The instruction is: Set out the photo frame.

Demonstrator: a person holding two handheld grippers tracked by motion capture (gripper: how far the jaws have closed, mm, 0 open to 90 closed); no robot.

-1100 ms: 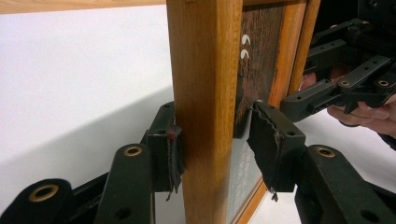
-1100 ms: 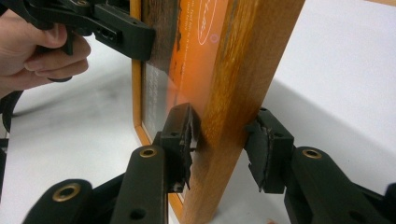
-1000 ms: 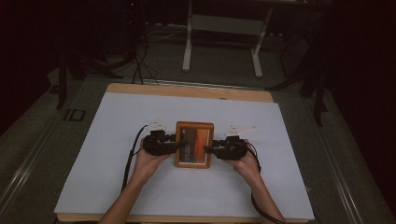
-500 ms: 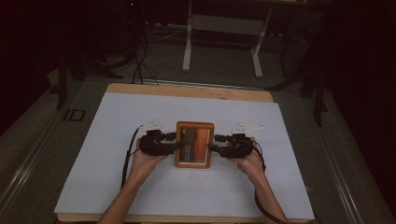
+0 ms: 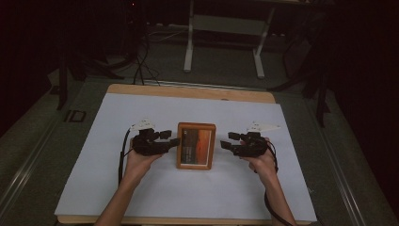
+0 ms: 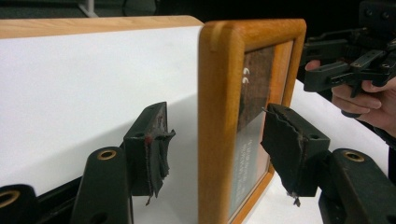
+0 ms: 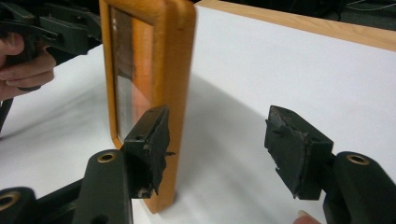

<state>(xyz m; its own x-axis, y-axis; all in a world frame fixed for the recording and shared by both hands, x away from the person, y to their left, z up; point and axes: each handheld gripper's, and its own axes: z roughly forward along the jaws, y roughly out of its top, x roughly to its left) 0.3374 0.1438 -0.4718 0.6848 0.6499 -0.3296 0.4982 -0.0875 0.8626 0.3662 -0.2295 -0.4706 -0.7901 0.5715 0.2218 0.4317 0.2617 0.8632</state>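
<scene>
A wooden picture frame (image 5: pixel 196 145) stands upright near the middle of a white sheet (image 5: pixel 141 193) that covers the table (image 5: pixel 188 92), w/ its glass face toward the person; the picture inside shows orange & dark brown. In the high view its left edge sits just beside the tips of the left gripper (image 5: pixel 173 140), while the right gripper (image 5: pixel 227 143) hangs clear of the right edge w/ a strip of bare sheet between. Left gripper view: the frame's rounded wooden edge (image 6: pixel 219 126) stands between the two black jaws, gaps showing on both sides, worn pads not pressing on it; jaws have just been opening & stand wide. Right gripper view: frame (image 7: pixel 161 93) is beyond the jaws, overlapping the left-hand one, nothing between them; these jaws have also just been opening & stand wide. Each gripper sits in a hand, forearms coming in from the bottom. Open room: bare white sheet all round the frame, esp. toward the far wooden table edge & the near edge; the sheet's left & right margins are also free. Dark floor & a table stand (image 5: pixel 226 42) lie beyond the table.
</scene>
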